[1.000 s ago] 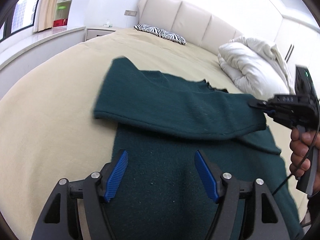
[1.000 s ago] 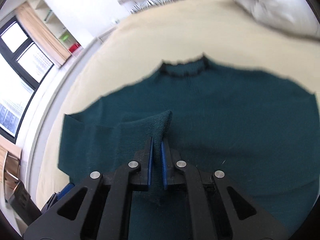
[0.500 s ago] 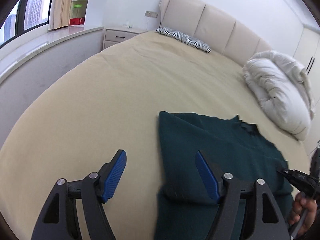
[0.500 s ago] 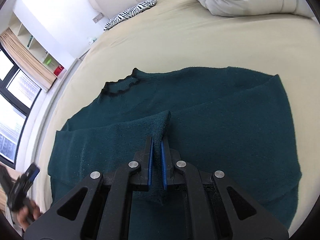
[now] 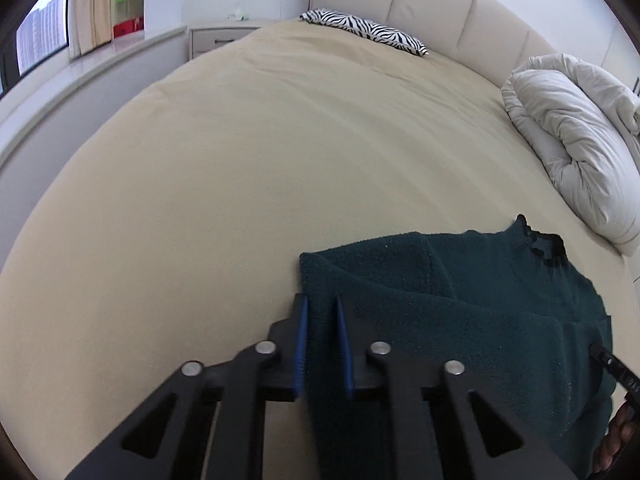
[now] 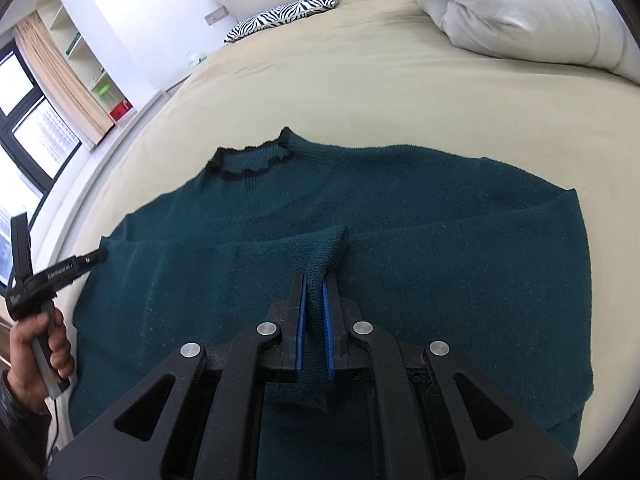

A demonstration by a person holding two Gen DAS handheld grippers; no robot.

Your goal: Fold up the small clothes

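A dark green knit sweater point(image 6: 400, 216) with a black-trimmed collar point(image 6: 250, 162) lies flat on the beige bed point(image 6: 400, 80). One sleeve is folded across its body. My right gripper point(image 6: 314, 280) is shut on the cuff of that sleeve point(image 6: 332, 250), at the middle of the sweater. My left gripper point(image 5: 321, 304) is shut on the sweater's left side edge point(image 5: 320, 280). It also shows in the right wrist view point(image 6: 96, 256), at the sweater's left edge. The sweater fills the lower right of the left wrist view point(image 5: 480, 320).
A white rolled duvet point(image 5: 576, 140) lies at the bed's right side, close to the sweater's collar. A zebra-print pillow point(image 5: 366, 30) sits by the cream headboard point(image 5: 440, 16). A nightstand point(image 5: 220, 38) and a window ledge point(image 5: 80, 76) run along the left.
My left gripper moved left off the sweater's body to its side edge and closed on it. My right gripper stayed shut on the sleeve cuff.
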